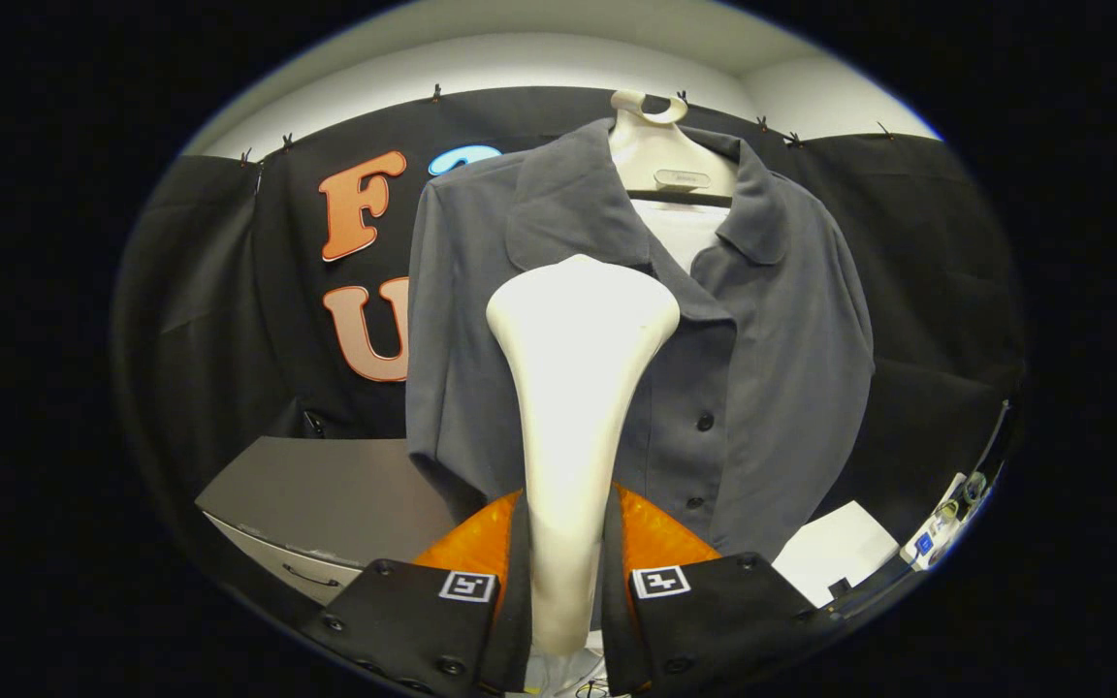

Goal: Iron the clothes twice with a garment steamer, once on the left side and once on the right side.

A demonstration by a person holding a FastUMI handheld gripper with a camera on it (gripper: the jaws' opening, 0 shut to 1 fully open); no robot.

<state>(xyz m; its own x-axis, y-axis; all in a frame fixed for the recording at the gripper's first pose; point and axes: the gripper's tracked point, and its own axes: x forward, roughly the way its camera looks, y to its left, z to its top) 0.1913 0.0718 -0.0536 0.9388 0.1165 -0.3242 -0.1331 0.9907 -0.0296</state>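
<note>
A grey button-front shirt (772, 368) with a wide collar hangs on a white hanger (655, 145) in front of the booth's black wall. My gripper (566, 543) is shut on the slim handle of a white garment steamer (578, 330). The steamer stands upright between the fingers (481, 543), and its broad head rises ahead of them. That head covers the shirt's left front panel, just left of the button placket. Whether the head touches the cloth cannot be told. A white inner layer (680, 233) shows at the shirt's open neck.
A grey cabinet top (326, 494) with a drawer handle (308, 579) sits low beyond the left finger. A white sheet (830, 548) and small items (937, 528) lie low to the right of the shirt. Black cloth surrounds the shirt on both sides.
</note>
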